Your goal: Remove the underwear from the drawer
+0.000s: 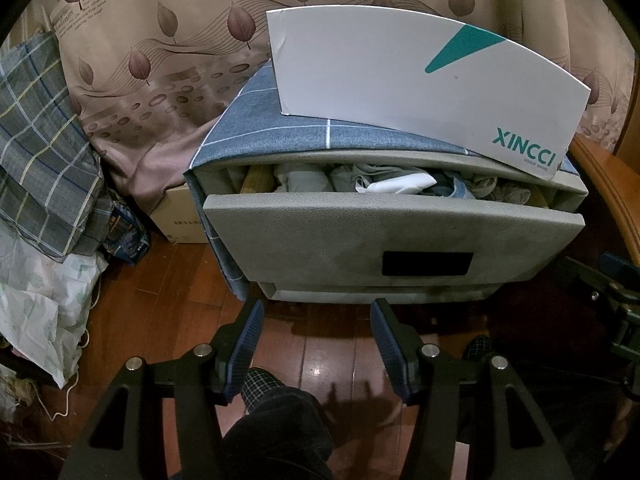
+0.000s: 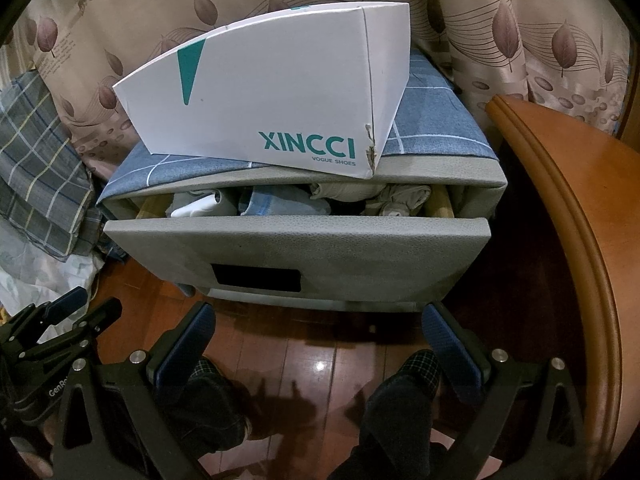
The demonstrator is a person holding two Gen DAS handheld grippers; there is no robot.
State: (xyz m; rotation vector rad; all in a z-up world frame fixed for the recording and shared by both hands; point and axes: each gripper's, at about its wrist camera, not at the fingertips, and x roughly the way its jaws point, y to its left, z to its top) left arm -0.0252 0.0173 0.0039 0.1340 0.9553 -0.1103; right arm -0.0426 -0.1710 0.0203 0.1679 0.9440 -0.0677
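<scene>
A grey fabric drawer [image 1: 392, 236] [image 2: 296, 248] stands pulled partly out of a small cabinet, with a dark slot handle [image 1: 427, 263] [image 2: 256, 277] on its front. Folded underwear [image 1: 396, 185] [image 2: 280, 202] in white, grey and blue fills the opening. My left gripper [image 1: 318, 322] is open and empty, low in front of the drawer over the wood floor. My right gripper [image 2: 320, 330] is open and empty, also in front of the drawer and below it. The left gripper also shows in the right wrist view [image 2: 60, 320] at the lower left.
A white XINCCI shoe box [image 1: 420, 92] [image 2: 280, 100] lies on the blue checked cabinet top [image 1: 256, 128] [image 2: 432, 120]. A curved wooden furniture edge [image 2: 568, 208] stands close on the right. Plaid cloth and bags [image 1: 44, 152] pile up at left. A leaf-patterned curtain [image 1: 160, 40] hangs behind.
</scene>
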